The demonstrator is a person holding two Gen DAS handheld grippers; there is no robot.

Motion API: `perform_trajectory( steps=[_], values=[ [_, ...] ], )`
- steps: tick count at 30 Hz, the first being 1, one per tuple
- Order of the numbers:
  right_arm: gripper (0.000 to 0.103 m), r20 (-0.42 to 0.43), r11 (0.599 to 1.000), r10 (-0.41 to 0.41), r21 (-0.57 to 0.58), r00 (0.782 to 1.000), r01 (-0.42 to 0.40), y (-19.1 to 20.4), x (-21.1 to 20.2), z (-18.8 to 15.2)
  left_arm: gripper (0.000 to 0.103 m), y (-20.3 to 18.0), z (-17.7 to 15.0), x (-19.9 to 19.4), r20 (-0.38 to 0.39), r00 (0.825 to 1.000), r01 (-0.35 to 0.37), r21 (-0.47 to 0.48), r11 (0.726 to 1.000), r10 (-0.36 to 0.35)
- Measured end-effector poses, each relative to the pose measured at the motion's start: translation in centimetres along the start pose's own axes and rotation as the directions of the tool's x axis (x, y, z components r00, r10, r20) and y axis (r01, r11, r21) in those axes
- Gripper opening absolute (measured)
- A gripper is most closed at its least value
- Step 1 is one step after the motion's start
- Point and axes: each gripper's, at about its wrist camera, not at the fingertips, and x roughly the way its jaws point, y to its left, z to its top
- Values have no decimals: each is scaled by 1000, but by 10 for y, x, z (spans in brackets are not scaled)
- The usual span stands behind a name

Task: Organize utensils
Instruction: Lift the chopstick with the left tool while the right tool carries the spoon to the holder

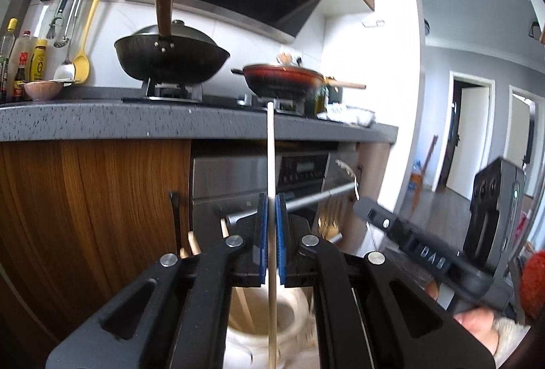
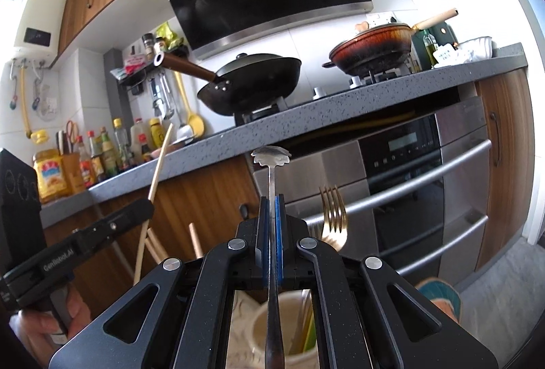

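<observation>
My left gripper [image 1: 271, 198] is shut on a pale wooden chopstick [image 1: 270, 151] held upright, its lower end over a cream ceramic utensil holder [image 1: 269, 331] below the fingers. My right gripper [image 2: 271, 198] is shut on a silver utensil with a scalloped head [image 2: 270, 157], also upright, its handle reaching down to a cream holder [image 2: 289, 328] that contains other utensils. A gold fork [image 2: 333, 219] stands up to the right of the right gripper. The left gripper [image 2: 129, 215] with its chopstick [image 2: 160, 161] shows in the right wrist view; the right gripper [image 1: 371, 209] shows in the left wrist view.
A grey speckled counter [image 1: 102, 124] carries a black wok [image 1: 170, 59] and a red pan [image 1: 282, 79] on a stove. A steel oven [image 2: 408, 185] and wooden cabinets [image 1: 85, 215] are below. Sauce bottles [image 2: 102, 154] and hanging utensils [image 1: 75, 25] are at the left.
</observation>
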Motion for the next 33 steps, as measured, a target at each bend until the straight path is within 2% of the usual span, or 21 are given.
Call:
perform_trajectory(
  steps=[3,9,13,19,25,33],
  values=[
    [4,3,1000,-9,-8,1000,9,-1,14,-1,4,1,1,12,31,999,-34,5,999,34],
    [4,28,999,-38,-35,999,39,-1,31,-10,4,6,-7,30,41,995,-88,8,996,88],
    [4,19,998,-48,-43,999,49,-4,37,-17,4,3,-20,25,38,996,-82,24,996,81],
    [4,5,989,-95,-115,995,95,3,43,-26,4,-4,-32,19,20,997,-72,58,996,71],
    [4,-9,976,-146,-167,989,143,13,31,-32,4,-12,-43,7,6,997,-71,88,994,71],
    [4,-20,963,-218,-168,976,212,21,-4,-43,4,-11,-68,-12,-54,995,-86,62,994,89]
  ],
)
